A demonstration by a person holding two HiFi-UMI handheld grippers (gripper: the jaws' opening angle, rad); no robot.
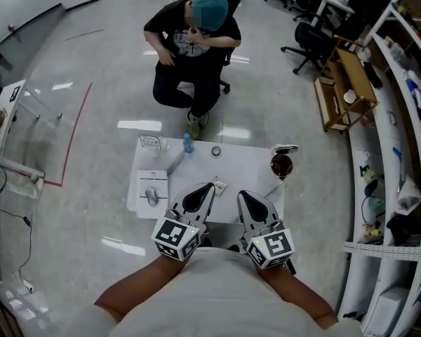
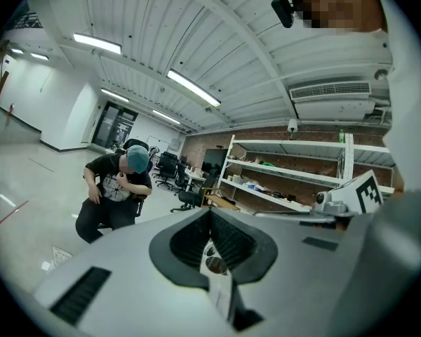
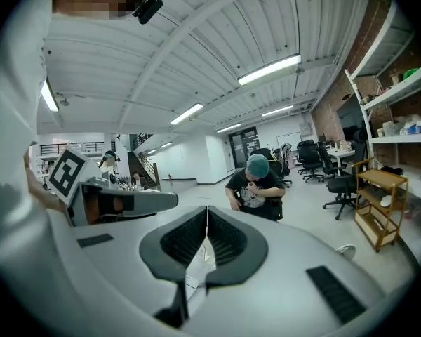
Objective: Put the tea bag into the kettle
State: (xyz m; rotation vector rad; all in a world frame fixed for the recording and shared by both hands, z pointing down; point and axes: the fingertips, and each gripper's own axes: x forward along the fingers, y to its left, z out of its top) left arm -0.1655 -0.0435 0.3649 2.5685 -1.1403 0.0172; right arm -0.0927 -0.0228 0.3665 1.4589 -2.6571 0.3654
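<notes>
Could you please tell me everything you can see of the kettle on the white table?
The kettle is small and round-bodied, seemingly clear glass, and looks dark reddish-brown inside. A pale-rimmed part on its far side may be a lid or handle; it is too small to tell. It stands upright at the far right corner of the white table, close to the edge. Only the table touches it.

We look down on a small white rectangular worktop, with our grey left gripper and right gripper over its near edge. A round dark glass kettle stands at its right edge, and a small pale tea bag packet lies just beside the left gripper's tip. Beyond the worktop sits a person in a teal cap.
</notes>
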